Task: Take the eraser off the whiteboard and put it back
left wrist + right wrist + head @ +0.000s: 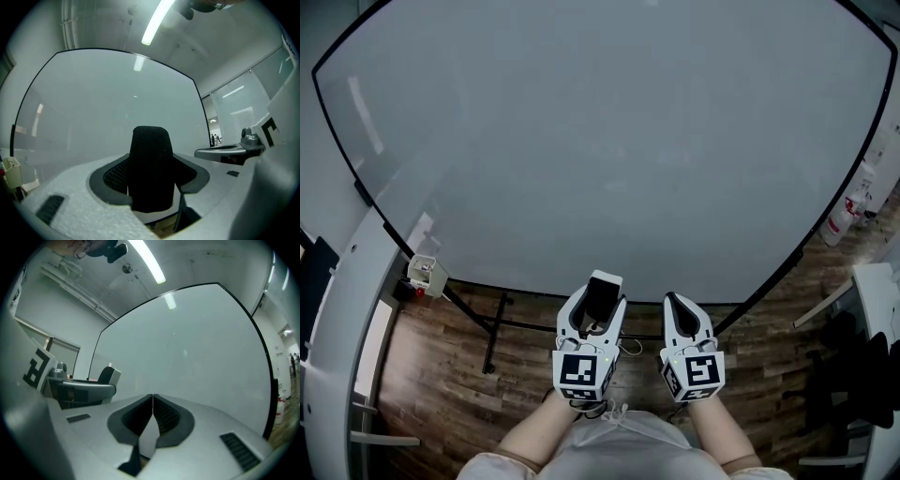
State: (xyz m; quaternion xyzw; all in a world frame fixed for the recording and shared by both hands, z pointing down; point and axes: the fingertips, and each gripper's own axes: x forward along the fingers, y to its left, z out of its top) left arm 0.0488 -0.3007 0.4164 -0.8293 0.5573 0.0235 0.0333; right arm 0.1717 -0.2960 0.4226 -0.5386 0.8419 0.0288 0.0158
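My left gripper is shut on the eraser, a block with black felt on one face and a white back, held just in front of the lower edge of the whiteboard. In the left gripper view the eraser stands upright between the jaws of the left gripper, with its black felt toward the camera and the whiteboard behind it. My right gripper sits beside it, shut with nothing in it. In the right gripper view the jaws of the right gripper meet, and the eraser shows at the left.
The whiteboard's black stand rests on a wooden floor. A small holder hangs at the board's lower left. A white table runs along the left. A spray bottle and a dark chair are at the right.
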